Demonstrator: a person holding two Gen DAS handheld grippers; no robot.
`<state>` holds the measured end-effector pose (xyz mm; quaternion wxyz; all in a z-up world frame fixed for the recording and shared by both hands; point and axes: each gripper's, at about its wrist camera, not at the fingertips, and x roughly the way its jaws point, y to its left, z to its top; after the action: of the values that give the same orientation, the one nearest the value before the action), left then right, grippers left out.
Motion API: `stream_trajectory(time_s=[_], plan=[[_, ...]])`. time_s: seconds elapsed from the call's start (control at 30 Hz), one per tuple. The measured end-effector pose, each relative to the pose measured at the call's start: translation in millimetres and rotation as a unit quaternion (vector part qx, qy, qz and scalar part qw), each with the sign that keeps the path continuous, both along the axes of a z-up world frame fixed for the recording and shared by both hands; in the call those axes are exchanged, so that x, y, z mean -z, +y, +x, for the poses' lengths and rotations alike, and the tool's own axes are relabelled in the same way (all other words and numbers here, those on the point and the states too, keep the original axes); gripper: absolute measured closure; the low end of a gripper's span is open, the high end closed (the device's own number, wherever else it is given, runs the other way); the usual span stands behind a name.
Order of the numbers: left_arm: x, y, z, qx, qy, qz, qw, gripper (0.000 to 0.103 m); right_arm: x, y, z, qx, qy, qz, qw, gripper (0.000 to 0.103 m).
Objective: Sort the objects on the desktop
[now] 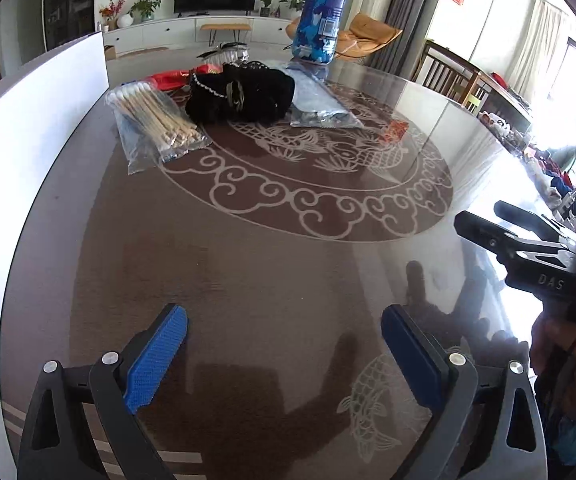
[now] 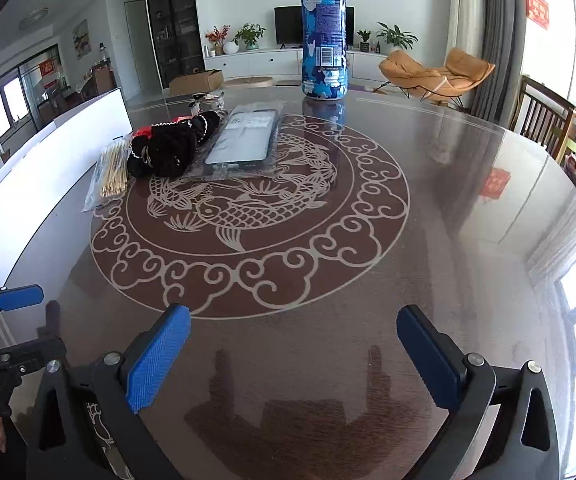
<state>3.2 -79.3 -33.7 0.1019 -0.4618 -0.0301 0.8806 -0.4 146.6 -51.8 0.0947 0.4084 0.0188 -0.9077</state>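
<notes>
Bag of cotton swabs (image 1: 156,116), far left on the surface (image 1: 288,260): judged light, slippery, best pinched at its loose edge. Touching it, a soft black pouch (image 1: 244,94), possibly fabric; blue bottle (image 2: 323,36) behind. Left gripper (image 1: 284,354) and right gripper (image 2: 293,356) are held wide apart, empty.

Two low fisheye views, skimming forward along open claw fingers over the bench (image 1: 268,280). Left wrist view angled right-forward, catching the right claw (image 1: 483,220) at its edge. Shared far off: blue bottle (image 2: 323,40), black pouch (image 1: 244,92), swab packet (image 2: 114,170).
</notes>
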Motion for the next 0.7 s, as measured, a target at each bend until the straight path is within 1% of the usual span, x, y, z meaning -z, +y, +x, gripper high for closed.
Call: stream_trajectory(time_s=[0.07, 0.13, 0.17, 0.23, 0.3, 0.5, 0.7], plan=[[2, 2, -8, -0.007, 0.000, -0.012, 0.9999, 0.003, 3, 1, 1, 0.008, -0.007, -0.006, 1.000, 0.000], [4, 6, -16, -0.012, 0.002, -0.021, 0.9997, 0.000, 3, 2, -1, 0.015, -0.009, -0.009, 1.000, 0.000], [5, 9, -21, -0.016, 0.006, -0.033, 0.9993, 0.000, 3, 3, -2, 0.017, -0.010, -0.011, 1.000, 0.000], [8, 18, -33, -0.021, 0.002, -0.073, 0.9971, 0.000, 6, 3, -6, 0.020, -0.022, -0.012, 0.999, 0.000], [8, 24, -41, -0.019, 0.008, -0.077, 0.9968, 0.000, 13, 2, -11, 0.023, -0.041, -0.008, 0.999, 0.000], [7, 27, -61, -0.025, 0.014, -0.075, 0.9968, 0.000, 20, -11, -13, 0.024, -0.049, 0.033, 0.998, 0.000], [6, 26, -60, -0.025, 0.014, -0.074, 0.9968, 0.000, 21, -10, -13, 0.024, -0.049, 0.033, 0.998, 0.000]])
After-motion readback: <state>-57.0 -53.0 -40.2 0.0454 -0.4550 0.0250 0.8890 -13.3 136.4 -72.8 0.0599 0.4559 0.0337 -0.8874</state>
